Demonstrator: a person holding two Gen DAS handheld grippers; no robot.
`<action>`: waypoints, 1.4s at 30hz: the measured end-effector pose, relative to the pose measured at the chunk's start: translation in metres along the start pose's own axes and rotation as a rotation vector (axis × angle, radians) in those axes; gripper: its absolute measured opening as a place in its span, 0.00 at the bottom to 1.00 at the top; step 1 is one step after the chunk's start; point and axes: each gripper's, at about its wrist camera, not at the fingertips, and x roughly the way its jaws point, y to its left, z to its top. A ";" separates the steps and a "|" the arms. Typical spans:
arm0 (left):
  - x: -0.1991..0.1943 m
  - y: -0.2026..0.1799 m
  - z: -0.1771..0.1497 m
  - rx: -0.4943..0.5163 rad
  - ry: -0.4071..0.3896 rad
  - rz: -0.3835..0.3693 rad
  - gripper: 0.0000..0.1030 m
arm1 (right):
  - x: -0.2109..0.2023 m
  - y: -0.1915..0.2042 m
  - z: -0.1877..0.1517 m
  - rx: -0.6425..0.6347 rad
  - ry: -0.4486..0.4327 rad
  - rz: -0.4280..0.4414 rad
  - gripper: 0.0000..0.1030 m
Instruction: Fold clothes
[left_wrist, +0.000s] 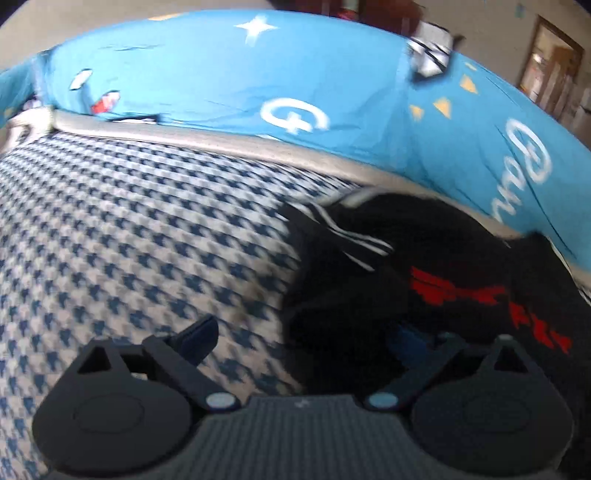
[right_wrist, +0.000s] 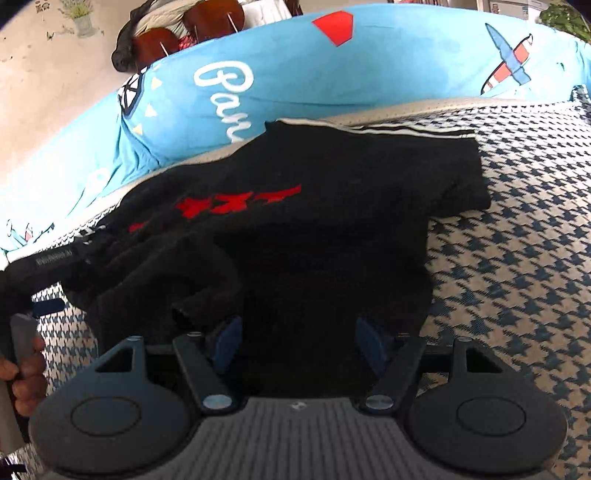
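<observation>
A black garment (right_wrist: 332, 192) with red print and white striped trim lies partly folded on a blue-and-white houndstooth surface (right_wrist: 517, 258). My right gripper (right_wrist: 299, 343) hovers over the garment's near part. It is open, and the dark cloth lies under the gap, not pinched. In the left wrist view the same garment (left_wrist: 424, 280) is at the right. My left gripper (left_wrist: 306, 339) is wide open across the garment's left edge, with one finger over the houndstooth (left_wrist: 147, 229) and the other over the black cloth. The left gripper's body (right_wrist: 40, 262) and the hand (right_wrist: 26, 369) holding it show at the left edge of the right wrist view.
A grey piped edge (left_wrist: 221, 136) borders the houndstooth surface. Beyond it lies a bright blue printed sheet (right_wrist: 295, 74). Brown wooden furniture with dark cloth (right_wrist: 177, 33) stands against the back wall. A wooden doorway (left_wrist: 550, 62) is at the far right.
</observation>
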 end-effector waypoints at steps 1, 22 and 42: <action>-0.001 0.005 0.002 -0.014 -0.013 0.037 0.93 | 0.001 0.000 -0.001 0.000 0.006 0.001 0.67; -0.016 0.036 0.014 -0.131 -0.028 0.127 0.99 | 0.013 0.012 -0.006 -0.062 0.025 -0.017 0.80; -0.059 -0.016 -0.044 0.073 0.019 -0.116 1.00 | -0.038 -0.013 0.000 -0.058 -0.111 0.101 0.94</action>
